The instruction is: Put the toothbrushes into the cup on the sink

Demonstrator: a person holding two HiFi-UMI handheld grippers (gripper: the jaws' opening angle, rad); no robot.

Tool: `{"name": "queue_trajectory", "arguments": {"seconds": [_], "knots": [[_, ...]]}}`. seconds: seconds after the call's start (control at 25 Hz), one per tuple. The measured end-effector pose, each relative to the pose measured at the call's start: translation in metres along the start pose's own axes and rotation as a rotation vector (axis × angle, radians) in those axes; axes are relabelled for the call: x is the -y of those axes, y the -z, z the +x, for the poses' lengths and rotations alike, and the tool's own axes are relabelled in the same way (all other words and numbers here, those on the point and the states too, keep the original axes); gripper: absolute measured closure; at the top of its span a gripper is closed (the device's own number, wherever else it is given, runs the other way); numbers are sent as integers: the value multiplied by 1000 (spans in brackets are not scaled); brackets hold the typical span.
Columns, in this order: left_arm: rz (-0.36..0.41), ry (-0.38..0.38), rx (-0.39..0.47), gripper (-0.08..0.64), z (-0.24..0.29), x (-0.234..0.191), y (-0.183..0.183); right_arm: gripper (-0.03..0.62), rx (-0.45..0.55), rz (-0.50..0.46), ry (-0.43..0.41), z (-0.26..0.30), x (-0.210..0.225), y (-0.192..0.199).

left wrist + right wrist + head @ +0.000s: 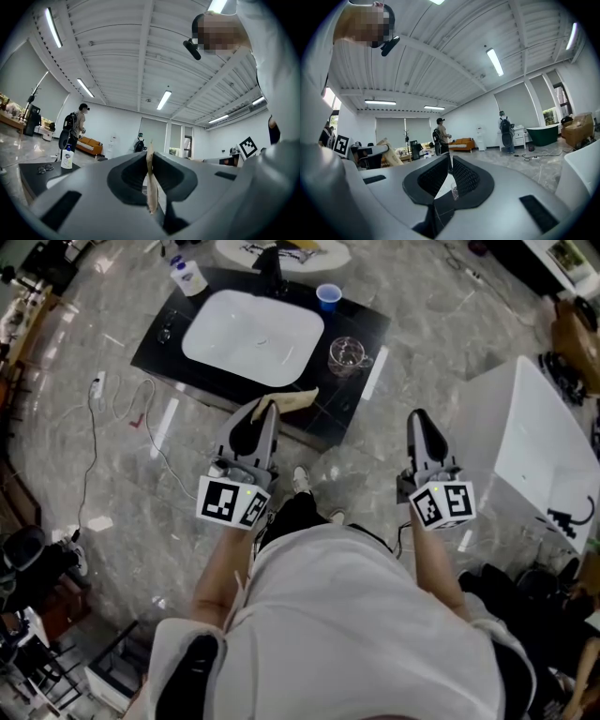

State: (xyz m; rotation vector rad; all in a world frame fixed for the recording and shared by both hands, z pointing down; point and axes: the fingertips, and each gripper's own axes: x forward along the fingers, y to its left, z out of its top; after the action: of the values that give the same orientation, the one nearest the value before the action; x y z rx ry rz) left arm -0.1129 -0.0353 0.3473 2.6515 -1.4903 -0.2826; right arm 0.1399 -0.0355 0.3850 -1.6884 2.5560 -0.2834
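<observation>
My left gripper is shut on a flat beige toothbrush pack, which sticks out to the right over the near edge of the black counter. In the left gripper view the pack stands on edge, pinched between the jaws of the left gripper. A clear glass cup stands on the counter right of the white basin; a blue cup sits at the back. My right gripper hovers to the right of the counter over the floor, and its jaws meet with nothing between them.
A soap bottle and a pair of glasses lie on the counter's left side. A white tub stands to the right. A cable trails over the marble floor at left. People stand far off in the room.
</observation>
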Motion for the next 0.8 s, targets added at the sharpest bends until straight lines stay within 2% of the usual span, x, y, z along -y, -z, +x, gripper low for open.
{"name": "queue_trajectory", "arguments": {"seconds": [0.52,0.8], "knots": [[-43,75,-15,528,50,-42,7,537,5,-12,77,48,10,-8],[-78,106,-17,528,70,-43,10,537,-12,-23,87,56,8,-10]]}}
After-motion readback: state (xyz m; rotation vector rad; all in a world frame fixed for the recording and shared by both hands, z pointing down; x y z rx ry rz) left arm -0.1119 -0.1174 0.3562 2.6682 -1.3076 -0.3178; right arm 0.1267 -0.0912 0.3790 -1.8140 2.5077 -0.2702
